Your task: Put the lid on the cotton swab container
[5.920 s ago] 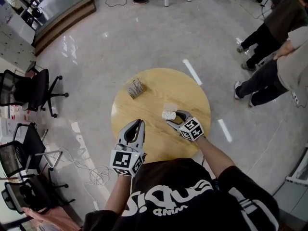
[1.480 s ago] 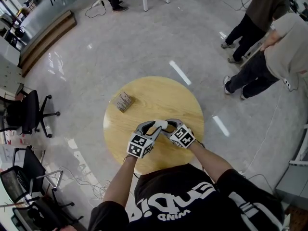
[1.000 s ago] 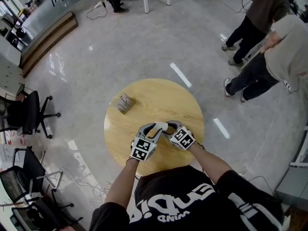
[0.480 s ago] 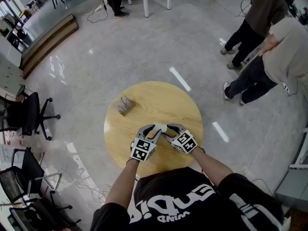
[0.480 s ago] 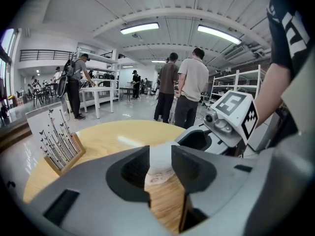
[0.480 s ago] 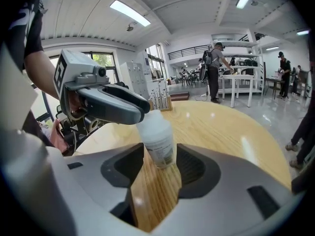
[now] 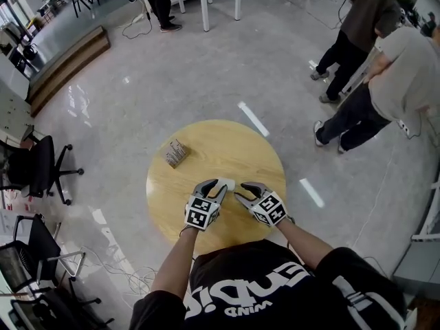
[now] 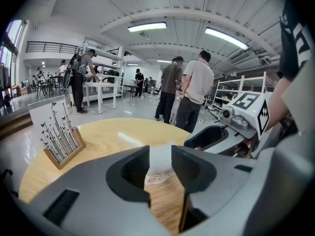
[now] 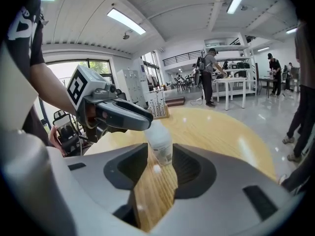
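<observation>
Left gripper [image 7: 214, 184] clamps the cotton swab container [image 9: 160, 144] on the bench [image 7: 206, 150].
We see the right gripper [image 7: 245, 194] clear of it, jaws just closing, nothing between them.

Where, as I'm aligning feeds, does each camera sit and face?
Head view: head-mounted, steeply down at the table; arms, left tongs, right tongs show.
Left gripper view: on the left tongs, across the table; own jaws grip the container.
Right gripper view: on the right tongs, toward the left tongs; own empty jaws have just been closing.
Shared: both gripper views show the container.
</observation>
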